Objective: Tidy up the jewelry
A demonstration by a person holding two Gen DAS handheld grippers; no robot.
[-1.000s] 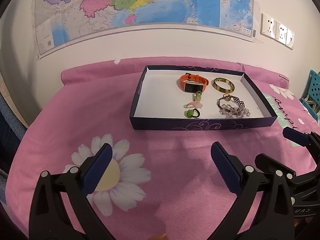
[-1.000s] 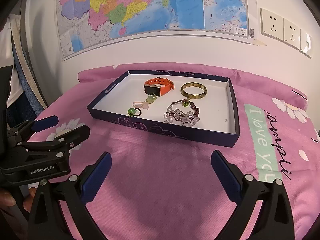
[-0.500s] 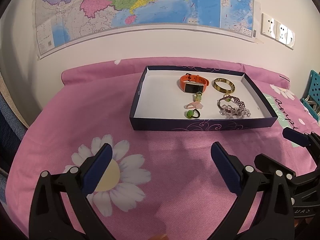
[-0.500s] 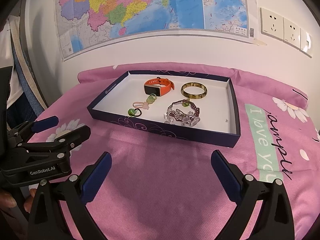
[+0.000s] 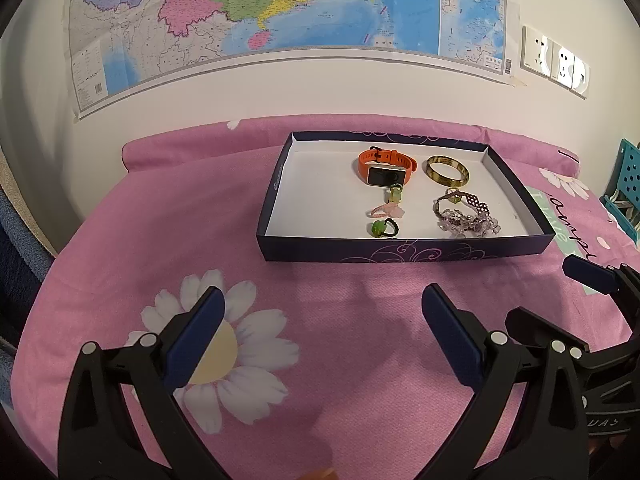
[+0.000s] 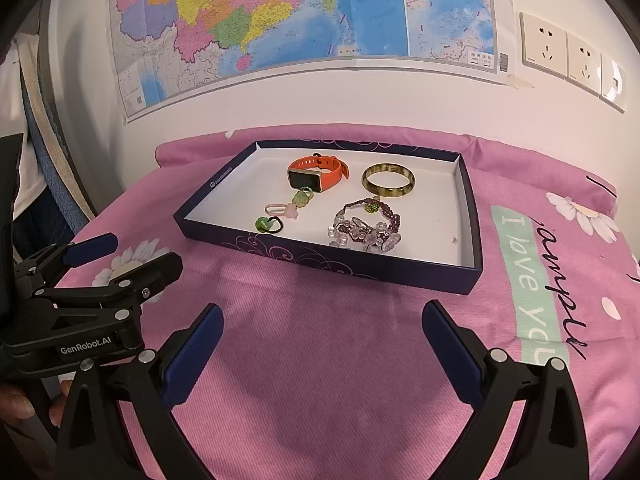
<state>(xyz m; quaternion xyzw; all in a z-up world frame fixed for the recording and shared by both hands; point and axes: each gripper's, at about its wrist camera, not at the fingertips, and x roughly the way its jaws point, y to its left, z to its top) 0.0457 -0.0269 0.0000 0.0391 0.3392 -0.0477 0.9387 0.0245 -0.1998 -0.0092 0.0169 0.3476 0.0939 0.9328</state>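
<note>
Two grippers, both spread wide and empty, hang low over the pink cloth (image 5: 168,216), short of the box. Neither touches anything. My read: a standoff pose, either before a first pick or after a last drop; cannot tell which.

Left to right:

- Left gripper (image 5: 322,322): black plastic frame, blue ribbed pads. Seen from the right wrist view it sits at the far left, clear of the box, a person's fingers partly visible beneath it.
- Daisy print (image 5: 218,354) on the cloth, just under the left gripper. The cloth looks soft and finely ribbed, likely to give under a pressed finger.
- Jewelry box (image 5: 404,251): shallow, rectangular card tray, dark purple walls with pale scrollwork, white floor. Its left portion is bare; all pieces lie centre to right.
- Orange watch band (image 5: 386,164): smooth rubbery strap, dark glossy face, at the back.
- Below it in a loose column: a small green ring (image 5: 395,193), a pink hair tie (image 5: 386,211) with a flower charm, a black hair tie (image 5: 385,228) with a green bead. Small and thin; probably fiddly for broad pads.
- Gold bangle (image 5: 446,171): rigid, polished hoop, lying flat beside the watch band.
- Beaded bracelets (image 5: 464,214): purple and clear beads, touching one another in a tangle in front of the bangle. Likely to drag together if one is lifted.
- Right gripper (image 6: 322,322): same build, nearer the box's right half.

Like lies roughly with like, which suggests sorting is well along.
</note>
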